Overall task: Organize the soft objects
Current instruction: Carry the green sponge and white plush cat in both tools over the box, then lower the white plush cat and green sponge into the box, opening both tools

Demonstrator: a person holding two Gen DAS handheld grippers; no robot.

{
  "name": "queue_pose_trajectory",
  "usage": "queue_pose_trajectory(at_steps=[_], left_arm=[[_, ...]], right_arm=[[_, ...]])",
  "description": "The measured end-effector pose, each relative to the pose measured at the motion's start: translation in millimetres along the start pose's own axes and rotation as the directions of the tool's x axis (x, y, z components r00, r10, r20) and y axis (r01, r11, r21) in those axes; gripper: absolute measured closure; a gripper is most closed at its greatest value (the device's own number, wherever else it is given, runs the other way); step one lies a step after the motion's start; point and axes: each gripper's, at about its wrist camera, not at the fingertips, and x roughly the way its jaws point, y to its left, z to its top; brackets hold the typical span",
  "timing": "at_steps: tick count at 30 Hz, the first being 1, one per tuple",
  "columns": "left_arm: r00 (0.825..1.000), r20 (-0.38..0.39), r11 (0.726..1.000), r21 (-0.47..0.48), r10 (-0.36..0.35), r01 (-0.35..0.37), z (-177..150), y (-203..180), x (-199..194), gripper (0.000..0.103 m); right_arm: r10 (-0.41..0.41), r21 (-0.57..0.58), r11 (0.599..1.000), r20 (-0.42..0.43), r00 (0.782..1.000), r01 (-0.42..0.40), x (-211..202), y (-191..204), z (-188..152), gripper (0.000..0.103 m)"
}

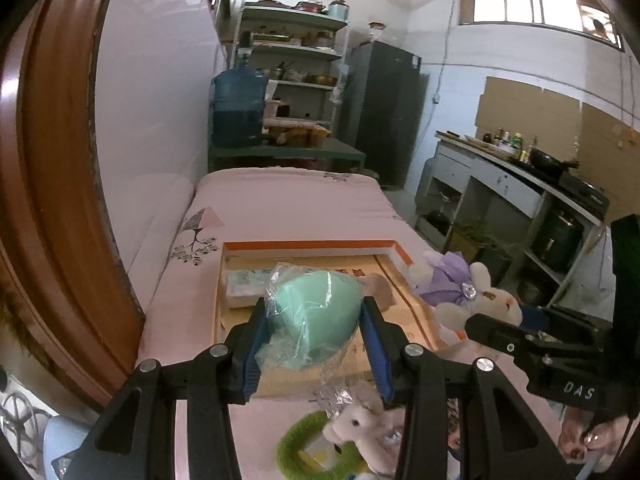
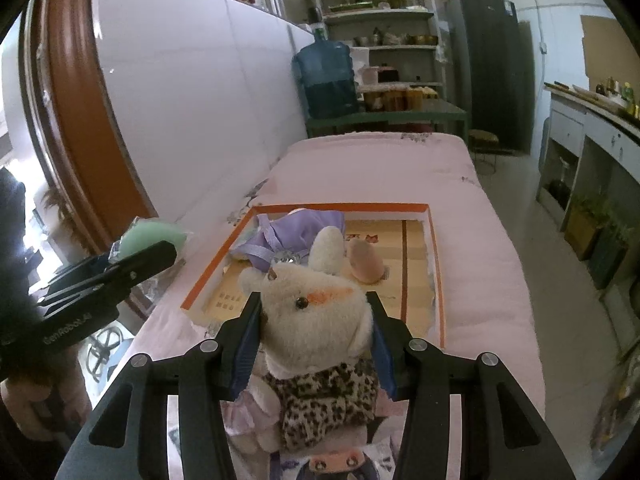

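Left wrist: fingers (image 1: 316,334) clamp green sponge (image 1: 316,308) (bagged); right fingers (image 2: 314,340) clamp plush rabbit (image 2: 316,316) above box (image 2: 340,208).

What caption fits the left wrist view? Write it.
Left gripper carries a bagged mint-green foam egg over the orange-rimmed box.

Mint-green soft egg (image 1: 320,312), wrapped in crinkled clear plastic, is clamped between the left hand-held gripper (image 1: 316,344) pads above the orange-rimmed shallow box (image 1: 312,246) on the pink bed (image 1: 288,200). Cream plush rabbit (image 2: 316,320) in a leopard-print top, upright, is pinched at the head by the right hand-held gripper (image 2: 316,340). Peach soft piece (image 2: 366,266) and purple-dressed plush (image 2: 288,236) lie in the box.
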Motion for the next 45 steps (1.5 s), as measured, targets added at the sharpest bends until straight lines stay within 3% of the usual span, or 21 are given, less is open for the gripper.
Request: queue_pose_trajectory(at_steps=[21, 45], left_arm=[[0.996, -0.066, 0.996, -0.069, 0.058, -0.063, 12.4, 20.2, 61.9, 0.059], [0.976, -0.198, 0.989, -0.102, 0.09, -0.112, -10.0, 45.3, 121.0, 0.059]], right_arm=[[0.004, 0.029, 1.0, -0.074, 0.997, -0.002, 78.3, -8.1, 21.0, 0.053], [0.003, 0.004, 1.0, -0.176, 0.984, -0.002, 138.9, -9.0, 21.8, 0.053]])
